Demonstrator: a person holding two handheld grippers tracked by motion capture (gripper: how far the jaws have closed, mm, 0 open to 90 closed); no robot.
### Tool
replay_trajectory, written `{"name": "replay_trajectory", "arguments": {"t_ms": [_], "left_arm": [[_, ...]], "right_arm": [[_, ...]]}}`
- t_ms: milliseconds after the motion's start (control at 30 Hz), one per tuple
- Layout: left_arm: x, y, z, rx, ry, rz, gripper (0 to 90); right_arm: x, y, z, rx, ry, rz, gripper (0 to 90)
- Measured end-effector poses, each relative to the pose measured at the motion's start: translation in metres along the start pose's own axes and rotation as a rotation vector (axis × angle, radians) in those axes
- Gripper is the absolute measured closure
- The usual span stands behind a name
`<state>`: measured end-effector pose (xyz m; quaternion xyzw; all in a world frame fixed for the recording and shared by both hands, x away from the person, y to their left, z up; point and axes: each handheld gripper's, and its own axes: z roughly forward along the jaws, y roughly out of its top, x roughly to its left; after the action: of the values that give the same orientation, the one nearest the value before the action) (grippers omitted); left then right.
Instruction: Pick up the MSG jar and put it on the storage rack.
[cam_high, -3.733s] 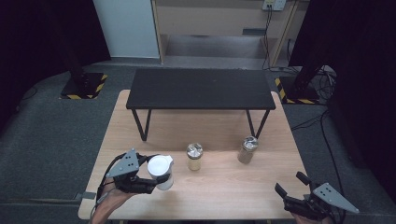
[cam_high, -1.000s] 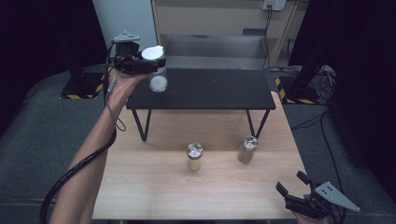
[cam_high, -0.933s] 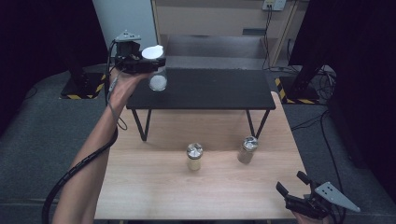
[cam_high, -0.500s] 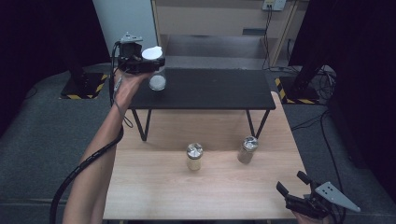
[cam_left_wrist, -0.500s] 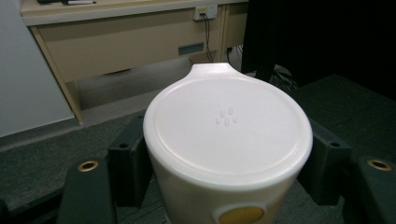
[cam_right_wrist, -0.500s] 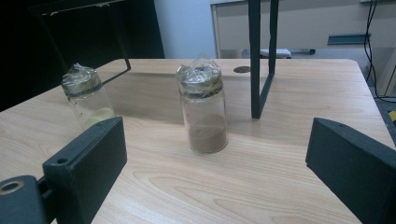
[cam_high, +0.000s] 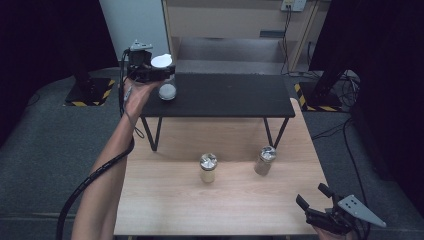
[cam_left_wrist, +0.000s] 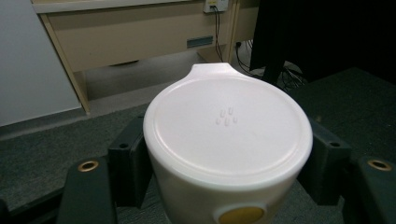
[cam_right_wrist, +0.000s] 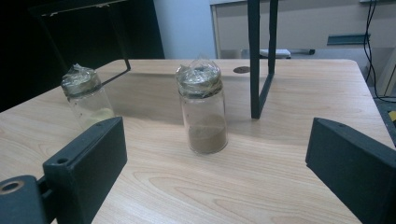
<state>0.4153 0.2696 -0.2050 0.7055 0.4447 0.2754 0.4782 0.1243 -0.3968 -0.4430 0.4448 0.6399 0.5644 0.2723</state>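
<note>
Two black jaws of the left gripper (cam_high: 159, 75) press against the sides of a white container (cam_left_wrist: 227, 148), one on each side, holding it upright above the far left corner of a black bench (cam_high: 235, 95). Its flat white lid (cam_high: 161, 61), with a small tab at the far rim and four tiny bumps near the middle, faces up; in the left gripper view a round yellow mark shows low on the container's wall. From the high view the container's rounded bottom hangs just over the bench top, and whether it touches the surface cannot be told. The person's left arm (cam_high: 107, 170) stretches from the near edge of a wooden table (cam_high: 165, 200) up to that corner, a black cable trailing along it.

At the table's near right corner the right gripper (cam_high: 320, 207) is held low with its jaws spread wide and nothing between them, a grey three-cornered plate on its top. Ahead of it, in the right gripper view, a glass jar of brown powder (cam_right_wrist: 203, 109) stands upright on the wood beside a bench leg (cam_right_wrist: 259, 56), its mouth covered with crinkled clear film. A second glass jar (cam_right_wrist: 86, 95), holding a paler yellowish fill and sealed the same way, stands well apart from the first, nearer the middle of the table. Both jars stand just in front of the bench's front edge
</note>
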Motion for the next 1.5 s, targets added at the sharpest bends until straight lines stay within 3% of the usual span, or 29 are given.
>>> {"name": "replay_trajectory", "arguments": {"t_ms": [633,700,833,1000,1133,1300,1367,1500], "left_arm": [[0.002,-0.005,0.002,-0.003,-0.008,-0.002,29.5],[0.007,-0.003,0.004,0.008,-0.032,-0.024,22.5],[0.006,-0.002,-0.002,-0.015,-0.023,-0.041,7.9],[0.002,0.003,-0.016,-0.071,-0.022,-0.020,3.5],[0.000,0.011,-0.033,-0.123,-0.052,-0.006,2.7],[-0.001,0.019,-0.052,-0.166,-0.119,0.020,2.6],[-0.004,0.020,-0.061,-0.190,-0.154,0.056,2.6],[-0.007,0.018,-0.070,-0.210,-0.195,0.082,2.7]], "right_arm": [[-0.001,-0.001,0.000,-0.004,0.003,0.010,5.9],[-0.001,0.000,0.000,-0.002,0.003,0.012,5.8],[-0.001,-0.001,-0.001,-0.005,0.003,0.010,5.8],[-0.001,0.000,-0.001,-0.002,0.002,0.010,5.8],[-0.001,0.000,-0.001,-0.002,0.002,0.009,5.8],[0.000,0.000,0.000,-0.002,0.002,0.006,5.8],[0.000,0.000,-0.001,-0.001,0.001,0.005,5.8],[0.000,0.000,-0.001,-0.002,0.001,0.006,5.7]]}}
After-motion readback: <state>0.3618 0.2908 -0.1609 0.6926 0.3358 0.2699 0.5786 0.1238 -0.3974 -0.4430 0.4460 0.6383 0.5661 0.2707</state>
